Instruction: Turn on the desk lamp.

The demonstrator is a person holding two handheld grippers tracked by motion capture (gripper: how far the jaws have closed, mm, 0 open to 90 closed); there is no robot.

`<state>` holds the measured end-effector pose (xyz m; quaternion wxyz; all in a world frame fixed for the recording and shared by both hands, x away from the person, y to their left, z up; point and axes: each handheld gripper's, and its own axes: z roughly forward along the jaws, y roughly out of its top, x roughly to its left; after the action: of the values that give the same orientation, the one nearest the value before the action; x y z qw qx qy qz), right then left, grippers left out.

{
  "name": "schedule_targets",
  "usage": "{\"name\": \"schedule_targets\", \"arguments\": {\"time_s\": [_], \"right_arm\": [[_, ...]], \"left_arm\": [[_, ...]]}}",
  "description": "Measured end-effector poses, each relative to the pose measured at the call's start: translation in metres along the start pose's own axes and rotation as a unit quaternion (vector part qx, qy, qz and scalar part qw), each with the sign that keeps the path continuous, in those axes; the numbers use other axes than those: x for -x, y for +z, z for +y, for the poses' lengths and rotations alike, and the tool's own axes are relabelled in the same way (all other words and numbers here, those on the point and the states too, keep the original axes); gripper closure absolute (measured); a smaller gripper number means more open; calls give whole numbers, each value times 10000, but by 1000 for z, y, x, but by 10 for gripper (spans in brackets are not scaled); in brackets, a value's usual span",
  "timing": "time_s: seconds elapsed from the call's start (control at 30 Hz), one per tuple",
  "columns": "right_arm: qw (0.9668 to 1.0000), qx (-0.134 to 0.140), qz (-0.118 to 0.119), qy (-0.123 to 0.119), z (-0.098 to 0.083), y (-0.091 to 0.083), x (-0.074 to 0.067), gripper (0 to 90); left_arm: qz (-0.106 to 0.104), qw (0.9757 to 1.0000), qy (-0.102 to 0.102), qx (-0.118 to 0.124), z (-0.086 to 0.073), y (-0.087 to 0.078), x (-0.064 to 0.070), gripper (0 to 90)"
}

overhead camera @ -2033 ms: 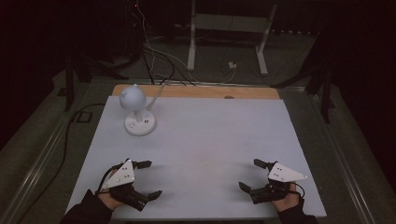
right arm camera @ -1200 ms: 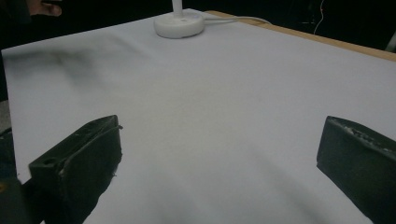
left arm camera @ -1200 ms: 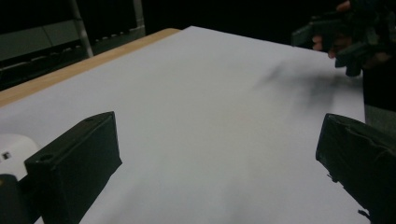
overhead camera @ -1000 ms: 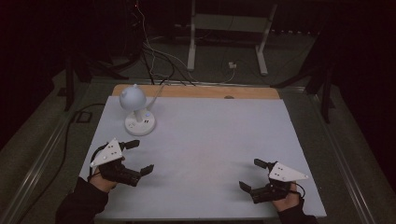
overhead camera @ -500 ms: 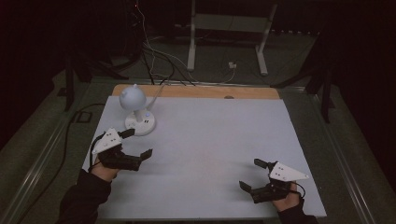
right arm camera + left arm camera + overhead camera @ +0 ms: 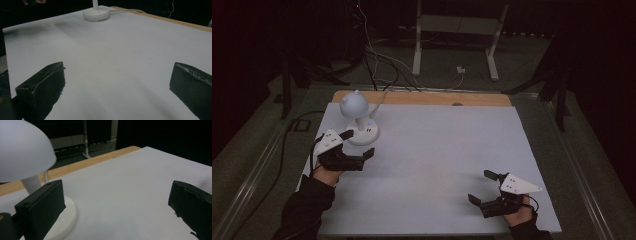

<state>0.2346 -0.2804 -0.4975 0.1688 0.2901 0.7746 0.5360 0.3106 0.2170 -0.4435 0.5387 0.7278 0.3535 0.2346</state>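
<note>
— Dark room all round, cables on the floor (image 6: 377, 60) beyond a desk (image 6: 437, 150) topped with a white sheet, bare wooden strip (image 6: 422, 98) along the far edge.

— And on that desk?

— Small white desk lamp with a round dome shade and a round flat base (image 6: 358, 120), standing upright at the far left corner, its white cord (image 6: 382, 97) trailing off over the wooden strip.

— Left hand-held gripper (image 6: 357, 144)?

— Just beside the lamp's base, on the near side, black jaws spread wide and pinching nothing. One jaw tip close against the base rim; touching or not, hard to tell. From the left gripper view, dome shade (image 6: 22, 150) looming at upper left, base (image 6: 66, 216) behind the left jaw.

— Right hand-held gripper (image 6: 482, 186)?

— Low over the near right corner, well apart from the lamp, jaws likewise spread wide, nothing between them but white sheet. Lamp base (image 6: 96, 13) far off at the top of the right gripper view.
</note>
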Motion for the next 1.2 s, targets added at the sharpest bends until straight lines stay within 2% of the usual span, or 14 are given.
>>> {"name": "schedule_targets", "arguments": {"time_s": [0.4, 0.57, 0.7, 0.73, 0.8, 0.87, 0.9, 0.93, 1.1, 1.13, 1.17, 1.2], "right_arm": [[10000, -12, 2, 9, 0, 0, 0, 0], [10000, -8, -7, 9, 0, 0, 1, 0], [10000, -3, -8, 5, 0, 0, 0, 0], [10000, -7, -10, 5, 0, 0, 0, 0], [10000, -24, -6, 8, 0, 0, 0, 0], [10000, -14, -5, 4, 0, 0, 0, 0], [10000, -14, -5, 4, 0, 0, 0, 0], [10000, -17, -8, 9, 0, 0, 1, 0], [10000, -20, -10, 2, 0, 0, 0, 0], [10000, -24, -11, 6, 0, 0, 0, 0], [10000, -33, -12, 12, 0, 0, 0, 0], [10000, -33, -12, 12, 0, 0, 0, 0]], "left_arm": [[255, 9996, -88, 14, 2, 9, -11, 12], [301, 9994, -126, -65, 1, 16, -15, 14], [444, 9987, -147, -183, 0, 23, -16, 31], [550, 9981, -173, -210, 0, 26, -17, 39], [578, 9978, -207, -233, 0, 27, -17, 39], [751, 9964, -234, -323, 0, 32, -18, 38], [751, 9964, -234, -323, 0, 32, -18, 39], [840, 9952, -343, -379, 1, 35, -19, 38], [1009, 9929, -434, -458, 1, 41, -20, 40], [1131, 9910, -506, -508, 1, 44, -20, 41], [1131, 9910, -506, -508, 1, 44, -20, 41], [1195, 9896, -537, -591, 1, 47, -20, 41]]}}
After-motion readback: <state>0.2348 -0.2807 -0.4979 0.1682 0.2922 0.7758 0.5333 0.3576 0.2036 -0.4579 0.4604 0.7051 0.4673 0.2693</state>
